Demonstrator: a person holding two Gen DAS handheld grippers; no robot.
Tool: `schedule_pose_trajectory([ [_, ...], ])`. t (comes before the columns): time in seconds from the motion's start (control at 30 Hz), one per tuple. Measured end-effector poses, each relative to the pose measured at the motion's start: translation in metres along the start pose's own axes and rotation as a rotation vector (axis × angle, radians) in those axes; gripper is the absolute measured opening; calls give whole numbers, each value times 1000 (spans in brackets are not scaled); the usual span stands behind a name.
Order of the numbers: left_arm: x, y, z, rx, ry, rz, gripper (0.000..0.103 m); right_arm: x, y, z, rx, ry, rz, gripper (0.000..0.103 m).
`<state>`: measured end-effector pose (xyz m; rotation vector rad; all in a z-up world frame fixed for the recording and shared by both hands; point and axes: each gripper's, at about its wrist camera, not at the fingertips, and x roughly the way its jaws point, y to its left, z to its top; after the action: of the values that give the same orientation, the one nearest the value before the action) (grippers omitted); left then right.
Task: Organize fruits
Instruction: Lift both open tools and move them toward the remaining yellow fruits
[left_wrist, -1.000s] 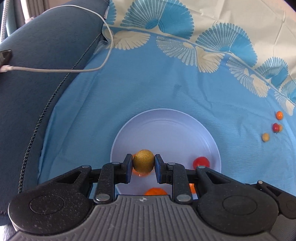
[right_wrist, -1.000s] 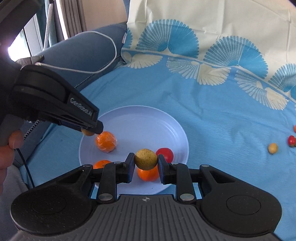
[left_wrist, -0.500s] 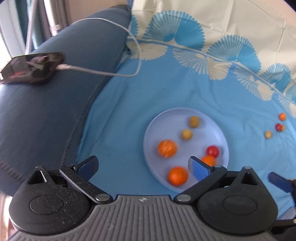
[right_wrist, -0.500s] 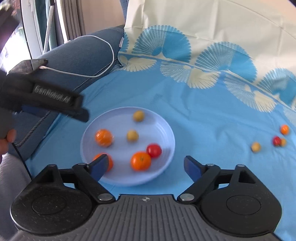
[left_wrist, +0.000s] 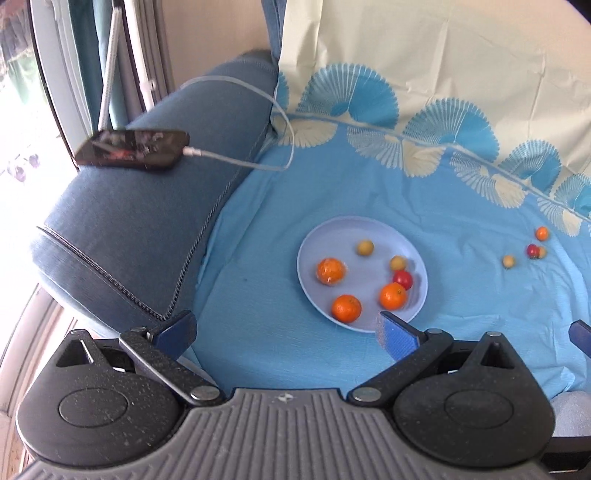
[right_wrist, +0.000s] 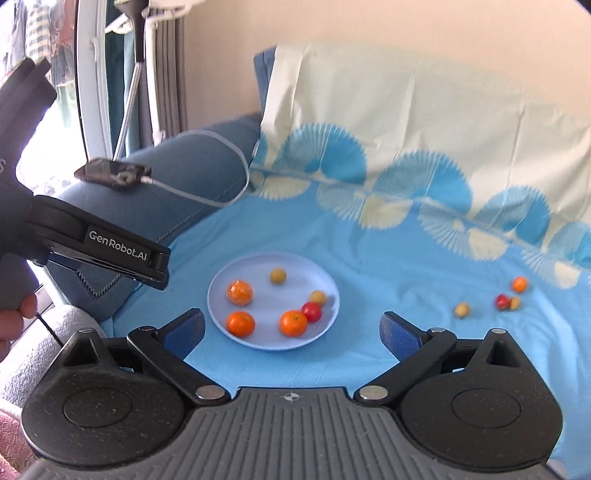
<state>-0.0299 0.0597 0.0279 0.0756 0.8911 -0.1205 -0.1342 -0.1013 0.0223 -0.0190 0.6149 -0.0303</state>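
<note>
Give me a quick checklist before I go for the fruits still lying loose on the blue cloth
1. Left gripper open and holding nothing: ok.
2. Right gripper open and holding nothing: ok.
3. Loose fruits in view, apart from the plate: yellow fruit, red fruit, small orange fruit: ok.
4. Red fruit free to grasp alone: not ok, a pale fruit touches it.
5. Room left on the plate: ok.
6. Fruits on the plate at rest: cannot tell, some look blurred.

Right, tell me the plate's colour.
The plate is pale lavender-blue, plain, clearest in the right wrist view.
</note>
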Motion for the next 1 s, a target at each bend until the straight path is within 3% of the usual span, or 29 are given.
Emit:
schedule_pose_trajectory([
  [0.2, -38, -1, -11, -38, -61, -24, 103, -39, -3, -3, 21, -112, -63, 102],
  [0.4, -62, -3, -26, -17, -107, -29, 103, -68, -5, -9, 45, -154, -83, 102],
  [0.7, -81, 2, -35, -41, -150, -21, 103, -92, -1, -17, 28, -192, -88, 102],
  [1.0, -81, 4, -37, -42, -155, -4, 103, -90, 1, -18, 21, -182, -76, 102],
])
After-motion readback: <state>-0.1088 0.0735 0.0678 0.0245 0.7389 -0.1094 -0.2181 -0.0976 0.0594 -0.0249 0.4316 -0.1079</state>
